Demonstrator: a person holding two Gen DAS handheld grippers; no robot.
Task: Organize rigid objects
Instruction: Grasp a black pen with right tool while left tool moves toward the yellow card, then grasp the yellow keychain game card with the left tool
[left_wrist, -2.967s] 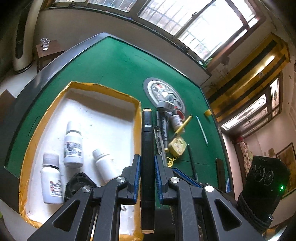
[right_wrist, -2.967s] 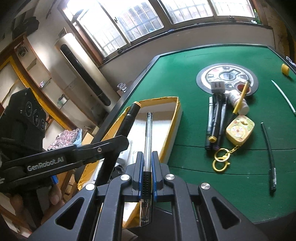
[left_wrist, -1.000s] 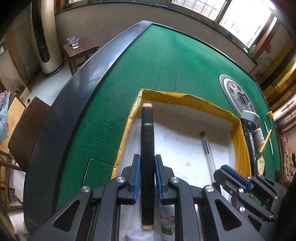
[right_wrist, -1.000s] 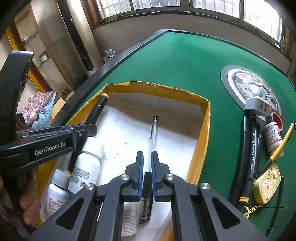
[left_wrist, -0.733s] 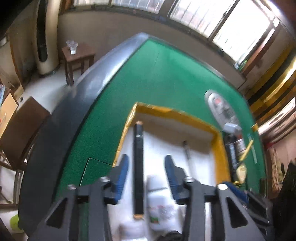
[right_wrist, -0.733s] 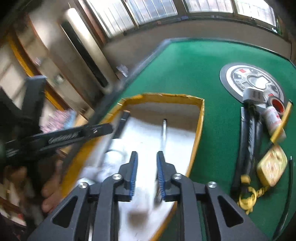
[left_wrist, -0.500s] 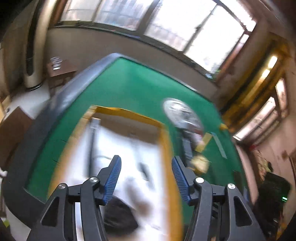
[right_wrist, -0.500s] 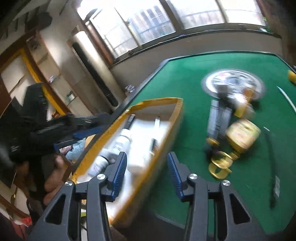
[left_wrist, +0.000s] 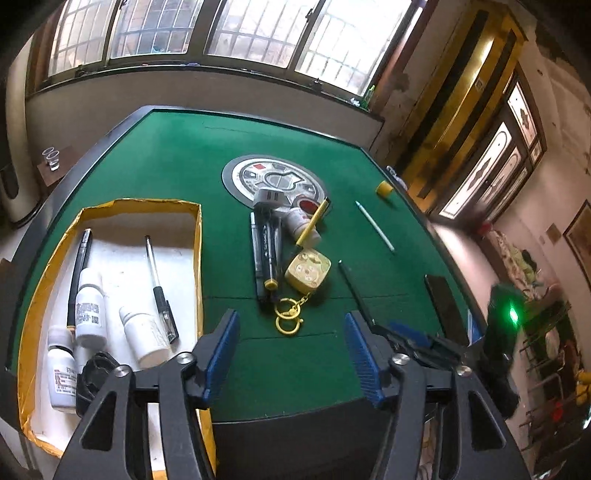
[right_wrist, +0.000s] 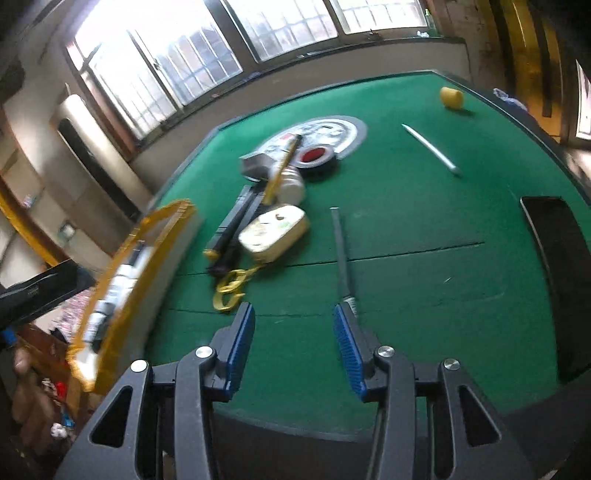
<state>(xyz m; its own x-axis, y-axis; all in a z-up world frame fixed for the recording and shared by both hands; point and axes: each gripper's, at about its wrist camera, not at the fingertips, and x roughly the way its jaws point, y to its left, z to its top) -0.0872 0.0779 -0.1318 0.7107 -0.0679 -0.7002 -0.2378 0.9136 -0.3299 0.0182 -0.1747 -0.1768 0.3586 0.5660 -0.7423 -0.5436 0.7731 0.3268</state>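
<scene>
I have both tools empty now. My left gripper (left_wrist: 291, 350) stands with its blue pads spread and nothing between them; its jaws have just been opening, and the thick black marker with orange ends (left_wrist: 78, 273) that it pinched a second ago now lies in the white tray with the yellow taped rim (left_wrist: 201, 258), ahead and to the left of that gripper, along the tray's left wall. The clear ballpoint pen with a black grip (left_wrist: 157, 284) that my right gripper carried lies in the same tray, nearer the left gripper, beside the white plastic bottles (left_wrist: 88, 306). My right gripper (right_wrist: 293, 341) also has its pads apart and bare, having just opened. Both views have swung off the tray and onto the green felt table (left_wrist: 177, 166). Straight ahead of the left gripper sit the gold square keyring charm with yellow rings (left_wrist: 307, 271) and two black markers (left_wrist: 266, 251). Just ahead of the right gripper's right pad lies a slim black pen (right_wrist: 341, 251), apart from the pad; further ahead and right lie a white stylus (right_wrist: 430, 147) and a small yellow cap (right_wrist: 451, 97).
</scene>
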